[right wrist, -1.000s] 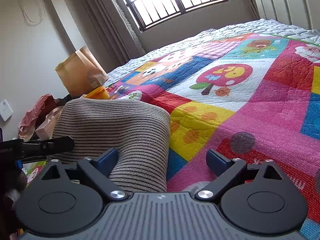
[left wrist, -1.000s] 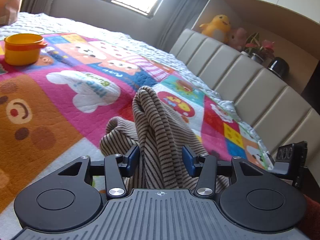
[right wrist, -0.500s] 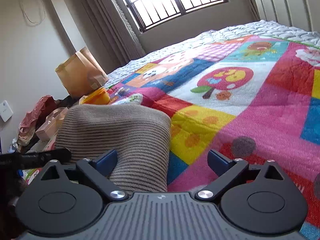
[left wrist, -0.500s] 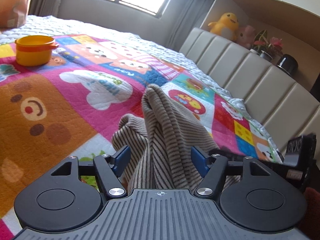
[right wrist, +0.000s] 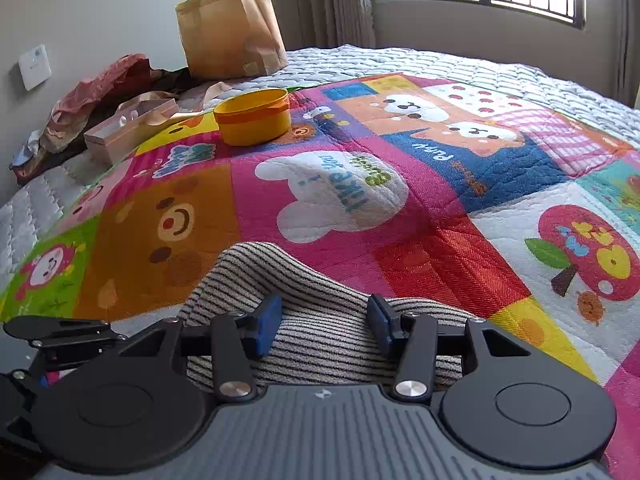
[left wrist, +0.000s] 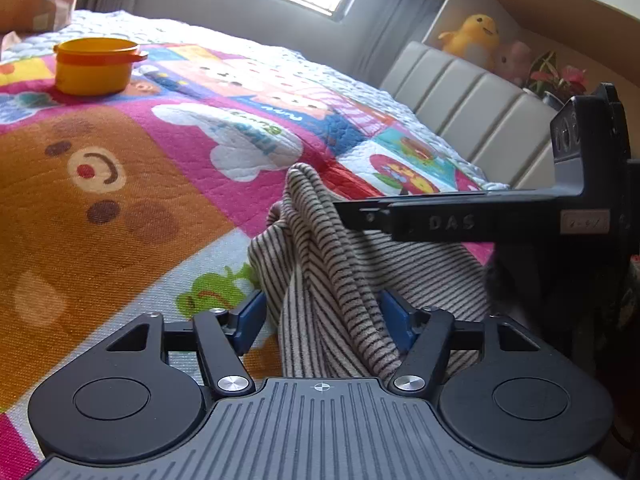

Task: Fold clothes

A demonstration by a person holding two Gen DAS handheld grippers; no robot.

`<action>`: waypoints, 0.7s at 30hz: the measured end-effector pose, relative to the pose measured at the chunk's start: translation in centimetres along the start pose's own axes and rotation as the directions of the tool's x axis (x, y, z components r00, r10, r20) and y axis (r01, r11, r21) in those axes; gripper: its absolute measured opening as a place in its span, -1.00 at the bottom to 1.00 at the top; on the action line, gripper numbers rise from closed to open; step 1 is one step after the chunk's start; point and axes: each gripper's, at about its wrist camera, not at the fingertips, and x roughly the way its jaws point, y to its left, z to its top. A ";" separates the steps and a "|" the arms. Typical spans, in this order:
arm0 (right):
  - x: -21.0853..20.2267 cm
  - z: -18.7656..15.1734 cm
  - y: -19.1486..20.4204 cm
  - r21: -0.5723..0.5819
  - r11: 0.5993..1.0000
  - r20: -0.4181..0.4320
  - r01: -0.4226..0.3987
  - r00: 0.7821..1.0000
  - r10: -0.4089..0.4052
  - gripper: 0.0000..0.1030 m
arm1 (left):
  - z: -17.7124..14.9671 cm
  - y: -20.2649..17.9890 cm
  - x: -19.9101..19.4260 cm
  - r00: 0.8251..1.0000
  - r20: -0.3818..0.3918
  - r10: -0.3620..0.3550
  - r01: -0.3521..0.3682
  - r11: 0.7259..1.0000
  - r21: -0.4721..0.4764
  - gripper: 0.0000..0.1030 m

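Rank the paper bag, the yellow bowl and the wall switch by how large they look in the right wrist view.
1. paper bag, clearly largest.
2. yellow bowl.
3. wall switch, smallest.
The bag stands farther from the camera than the bowl, so its real lead is probably greater.

We hold our left gripper (left wrist: 322, 322) low and level, its blue-padded jaws spread wide apart; our right gripper (right wrist: 324, 324) sits close beside it, jaws likewise parted, pointing forward; in the left wrist view the right gripper's black body (left wrist: 480, 216) reaches in from the right, crossing just ahead of the left fingers (left wrist: 248, 320).
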 end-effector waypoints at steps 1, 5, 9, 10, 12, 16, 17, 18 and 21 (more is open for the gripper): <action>-0.5 -0.1 -0.2 0.007 1.000 0.013 -0.011 1.000 0.011 -0.08 | 0.0 0.0 0.0 1.000 0.000 -0.001 0.001 1.000 0.001 0.47; -4.8 -1.8 -2.4 0.099 0.994 0.109 -0.042 0.994 0.031 0.50 | 0.4 -0.2 -1.1 1.000 0.009 0.007 -0.007 1.000 -0.018 0.49; -7.3 -4.2 -5.0 0.183 0.981 0.129 -0.060 0.991 0.036 0.72 | 1.0 -0.1 -1.4 0.998 -0.031 -0.063 0.059 0.992 -0.111 0.70; -7.1 -4.4 -5.2 0.189 0.979 0.126 -0.071 0.991 0.048 0.74 | 0.9 -0.2 -0.8 0.996 -0.053 -0.078 0.070 0.989 -0.132 0.71; -6.7 -5.0 -5.5 0.202 0.975 0.121 -0.095 0.990 0.071 0.75 | 0.5 -0.4 0.3 0.991 -0.090 -0.097 0.082 0.984 -0.159 0.71; -5.9 -6.0 -6.2 0.228 0.964 0.111 -0.140 0.987 0.117 0.75 | -0.1 -1.5 1.7 0.992 -0.091 -0.091 0.078 0.987 -0.138 0.74; -5.7 -6.3 -6.3 0.234 0.960 0.109 -0.152 0.986 0.129 0.74 | 0.0 -1.6 1.8 0.992 -0.092 -0.086 0.074 0.989 -0.130 0.71; -5.5 -6.6 -6.5 0.241 0.957 0.107 -0.163 0.984 0.140 0.72 | 0.1 -1.7 2.0 0.992 -0.095 -0.082 0.070 0.990 -0.122 0.66; -4.9 -7.3 -7.0 0.260 0.945 0.101 -0.196 0.979 0.175 0.56 | 0.3 -1.7 2.2 0.992 -0.105 -0.073 0.063 0.993 -0.101 0.57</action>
